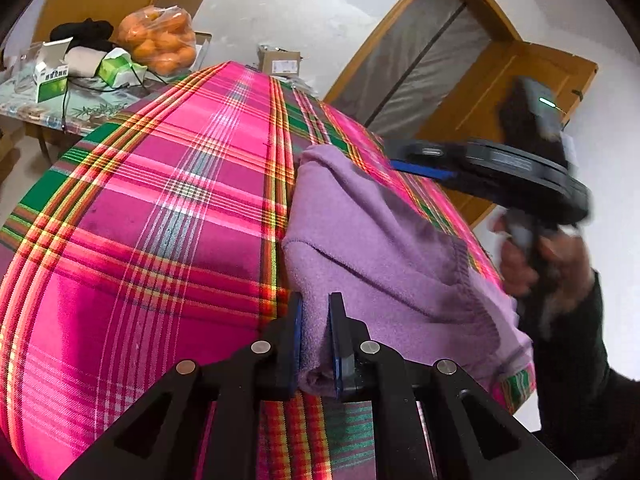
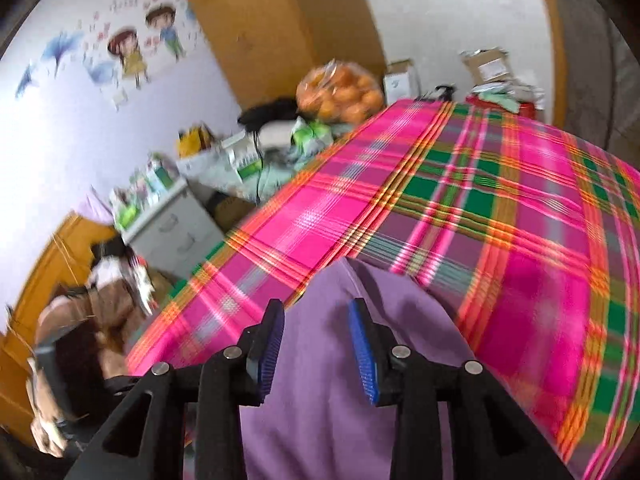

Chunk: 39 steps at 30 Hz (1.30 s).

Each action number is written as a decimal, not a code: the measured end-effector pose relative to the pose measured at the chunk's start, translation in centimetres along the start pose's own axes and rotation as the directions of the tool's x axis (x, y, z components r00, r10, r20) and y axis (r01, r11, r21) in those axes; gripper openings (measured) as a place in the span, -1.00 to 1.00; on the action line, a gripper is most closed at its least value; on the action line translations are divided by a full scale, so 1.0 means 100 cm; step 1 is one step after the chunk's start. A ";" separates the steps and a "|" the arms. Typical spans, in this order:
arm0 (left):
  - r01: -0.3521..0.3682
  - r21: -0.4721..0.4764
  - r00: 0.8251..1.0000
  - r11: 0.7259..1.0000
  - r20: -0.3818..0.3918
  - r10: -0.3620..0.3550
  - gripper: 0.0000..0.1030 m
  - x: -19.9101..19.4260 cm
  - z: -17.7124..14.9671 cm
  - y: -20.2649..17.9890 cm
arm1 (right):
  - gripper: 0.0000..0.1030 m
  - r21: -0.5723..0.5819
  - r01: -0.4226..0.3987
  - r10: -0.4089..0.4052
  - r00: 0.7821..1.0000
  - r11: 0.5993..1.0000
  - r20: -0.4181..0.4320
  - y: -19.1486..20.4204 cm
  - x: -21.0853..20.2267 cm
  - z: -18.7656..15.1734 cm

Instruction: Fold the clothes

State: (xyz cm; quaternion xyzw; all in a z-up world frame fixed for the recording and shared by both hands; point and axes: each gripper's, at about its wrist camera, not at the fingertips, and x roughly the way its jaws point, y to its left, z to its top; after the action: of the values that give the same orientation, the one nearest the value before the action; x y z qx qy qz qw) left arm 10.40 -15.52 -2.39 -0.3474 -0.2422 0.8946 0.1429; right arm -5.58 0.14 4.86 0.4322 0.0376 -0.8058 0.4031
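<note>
Only L gripper (image 1: 315, 320) pinches purple sweater (image 1: 380, 256); bagged oranges (image 1: 160, 38) behind.

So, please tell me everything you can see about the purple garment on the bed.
The purple garment looks like soft knit, with a stitched hem and a ribbed edge. It lies crumpled and partly folded on the pink plaid cover. The left tool pinches a bunched fold of it. The right tool is open above it.

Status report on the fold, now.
Left gripper shut on purple sweater. Right gripper open above the sweater, gripping nothing. Sweater bunched on plaid bedspread. Nothing in the way.
</note>
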 end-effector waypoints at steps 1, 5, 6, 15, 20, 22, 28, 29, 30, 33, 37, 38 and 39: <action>0.004 0.001 1.000 1.000 0.000 -0.004 -0.76 0.000 0.000 0.001 | -0.33 -0.010 0.010 -0.011 1.000 1.000 -0.023 0.000 0.011 0.005; 0.019 0.003 1.000 1.000 0.004 -0.019 -0.76 -0.001 -0.001 0.003 | -0.32 -0.035 0.038 -0.041 0.994 0.999 -0.102 0.000 0.049 0.022; 0.022 0.003 1.000 1.000 0.006 -0.022 -0.76 -0.002 -0.002 0.004 | -0.32 -0.033 0.038 -0.042 0.992 0.999 -0.118 -0.002 0.056 0.023; 0.051 0.005 0.998 0.999 0.028 -0.051 -0.83 -0.008 -0.009 0.008 | -0.89 0.074 -0.015 0.023 0.993 0.997 -0.113 -0.038 0.067 0.038; 0.067 0.006 0.997 0.998 0.039 -0.067 -0.83 -0.011 -0.014 0.010 | -0.89 0.105 -0.024 0.038 0.990 0.994 -0.138 -0.051 0.081 0.038; 0.070 0.005 0.997 0.998 0.036 -0.071 -0.83 -0.012 -0.014 0.010 | -0.86 0.118 -0.013 0.027 0.992 0.993 -0.120 -0.054 0.077 0.038; 0.082 -0.004 0.996 0.997 0.024 -0.081 -0.81 -0.015 -0.013 0.010 | -0.51 0.144 -0.010 0.011 1.000 0.990 -0.001 -0.064 0.021 0.034; 0.081 -0.005 0.996 0.997 0.023 -0.081 -0.80 -0.015 -0.013 0.011 | -0.41 0.129 -0.029 0.028 1.000 0.991 0.008 -0.063 0.011 0.028; 0.082 -0.007 0.996 0.997 0.022 -0.081 -0.79 -0.015 -0.012 0.011 | -0.38 0.114 -0.045 0.043 0.999 0.992 0.014 -0.063 0.003 0.022; 0.070 -0.007 0.997 0.997 0.015 -0.070 -0.78 -0.014 -0.010 0.009 | -0.37 0.098 -0.031 0.033 0.999 0.995 -0.028 -0.068 0.000 0.006; 0.054 0.006 0.999 0.999 0.009 -0.054 -0.78 -0.013 -0.008 0.006 | -0.40 0.078 -0.039 0.047 0.993 0.996 -0.107 -0.076 0.001 -0.021; 0.052 0.007 0.999 0.999 0.008 -0.052 -0.78 -0.013 -0.008 0.006 | -0.77 0.072 -0.030 0.037 0.993 0.997 -0.108 -0.078 0.000 -0.023; 0.050 0.007 0.999 0.999 0.006 -0.050 -0.77 -0.013 -0.009 0.006 | -0.93 0.069 -0.020 0.028 0.994 0.997 -0.107 -0.079 -0.001 -0.025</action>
State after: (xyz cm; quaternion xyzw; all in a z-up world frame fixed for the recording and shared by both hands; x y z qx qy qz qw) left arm 11.90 -16.24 -2.61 -0.3378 -0.2481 0.8927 0.1657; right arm -9.31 6.52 1.08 0.4891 0.0267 -0.7771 0.3952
